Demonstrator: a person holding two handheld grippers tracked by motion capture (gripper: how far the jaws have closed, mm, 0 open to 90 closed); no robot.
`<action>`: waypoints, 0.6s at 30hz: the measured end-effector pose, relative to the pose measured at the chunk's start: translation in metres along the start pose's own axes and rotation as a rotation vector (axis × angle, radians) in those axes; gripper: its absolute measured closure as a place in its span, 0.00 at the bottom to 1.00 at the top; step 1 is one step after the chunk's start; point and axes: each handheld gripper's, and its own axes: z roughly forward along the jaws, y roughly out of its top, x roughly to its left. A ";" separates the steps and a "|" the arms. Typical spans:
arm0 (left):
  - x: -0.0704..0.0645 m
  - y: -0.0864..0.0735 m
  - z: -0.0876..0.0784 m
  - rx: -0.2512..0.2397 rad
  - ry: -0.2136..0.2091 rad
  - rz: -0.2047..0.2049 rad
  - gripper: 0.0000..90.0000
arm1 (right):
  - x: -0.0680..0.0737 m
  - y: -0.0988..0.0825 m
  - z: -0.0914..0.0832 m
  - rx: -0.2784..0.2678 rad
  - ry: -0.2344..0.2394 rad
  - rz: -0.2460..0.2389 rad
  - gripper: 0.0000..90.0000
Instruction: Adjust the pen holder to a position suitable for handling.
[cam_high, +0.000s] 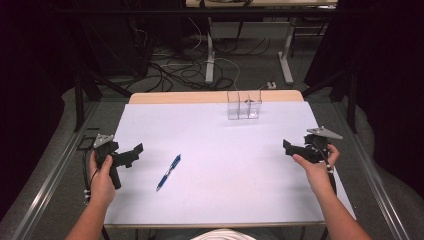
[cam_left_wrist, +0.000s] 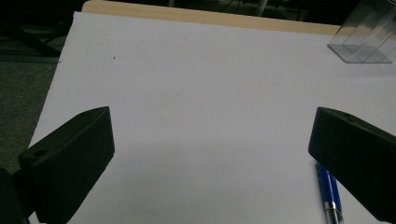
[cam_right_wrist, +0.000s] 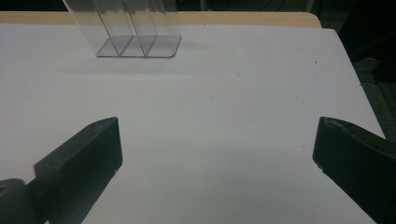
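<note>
Nothing started: blue pen (cam_high: 168, 172) lies untouched on the white table (cam_high: 215, 190), clear divided holder (cam_high: 243, 105) empty (apparently). Left gripper (cam_high: 134, 152) and right gripper (cam_high: 289, 146) both gape wide, holding nothing.

The worktop (cam_high: 225, 185) is covered in plain white with no pattern, and a strip of pale wood colour shows along its far edge. The pen (cam_high: 168, 172) is blue, with a silvery metal tip and clip and a darker grip section. The organiser (cam_high: 244, 105) is clear and colourless, its walls showing as faint grey lines. The left gripper (cam_high: 132, 154) is matt black, and a light grey plate sits on top of it. The right gripper (cam_high: 290, 148) is black too, with the same grey plate. The floor (cam_high: 55, 200) beside the worktop is dull grey carpet, and black and white cables (cam_high: 175, 70) lie across it farther off.
</note>
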 end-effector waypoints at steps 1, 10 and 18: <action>0.000 0.000 0.001 -0.004 -0.001 -0.002 0.00 | 0.001 0.002 0.000 -0.003 0.007 -0.002 0.05; -0.010 0.003 -0.003 -0.026 -0.048 0.036 0.00 | 0.013 0.019 0.008 0.012 0.033 -0.108 0.18; -0.016 0.000 -0.006 -0.025 -0.065 0.071 0.00 | 0.029 0.046 0.013 -0.002 0.069 -0.255 0.30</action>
